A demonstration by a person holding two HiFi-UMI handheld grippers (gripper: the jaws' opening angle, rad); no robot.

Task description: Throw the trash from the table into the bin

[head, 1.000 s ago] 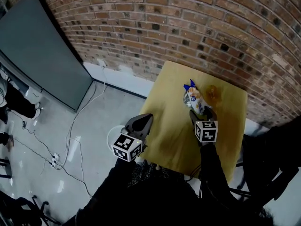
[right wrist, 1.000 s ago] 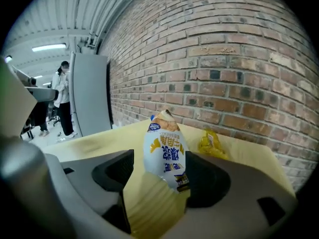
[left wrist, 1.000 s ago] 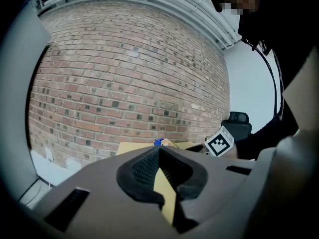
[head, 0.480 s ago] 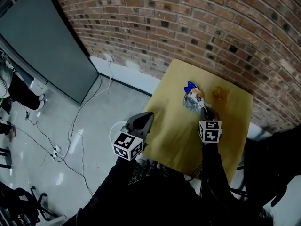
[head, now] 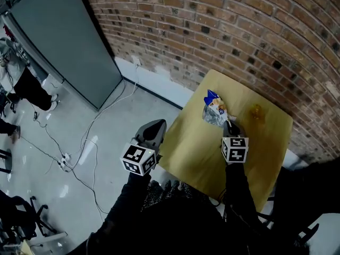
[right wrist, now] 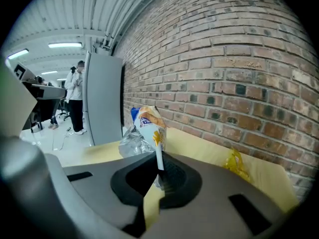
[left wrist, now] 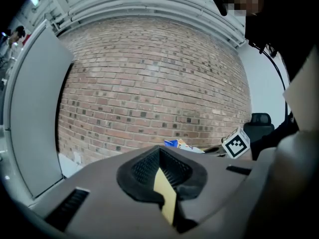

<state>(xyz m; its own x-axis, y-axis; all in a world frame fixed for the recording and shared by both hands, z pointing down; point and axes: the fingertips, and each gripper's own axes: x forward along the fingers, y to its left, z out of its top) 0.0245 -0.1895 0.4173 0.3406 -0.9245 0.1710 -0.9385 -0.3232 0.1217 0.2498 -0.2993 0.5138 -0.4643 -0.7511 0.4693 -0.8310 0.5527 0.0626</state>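
No words or numbers are showing clearly enough to read. The snack bag [right wrist: 149, 125] is carrying a small blue label, but its letters are looking too blurry to make out. One marker cube [head: 139, 160] and the other marker cube [head: 234, 149] are showing only black and white square patterns, not letters.

We are seeing even, cool light coming from ceiling strip lamps [right wrist: 65, 45]; the fisheye lens is bowing the brick wall [head: 223, 31], darkening corners and softening the near foreground.
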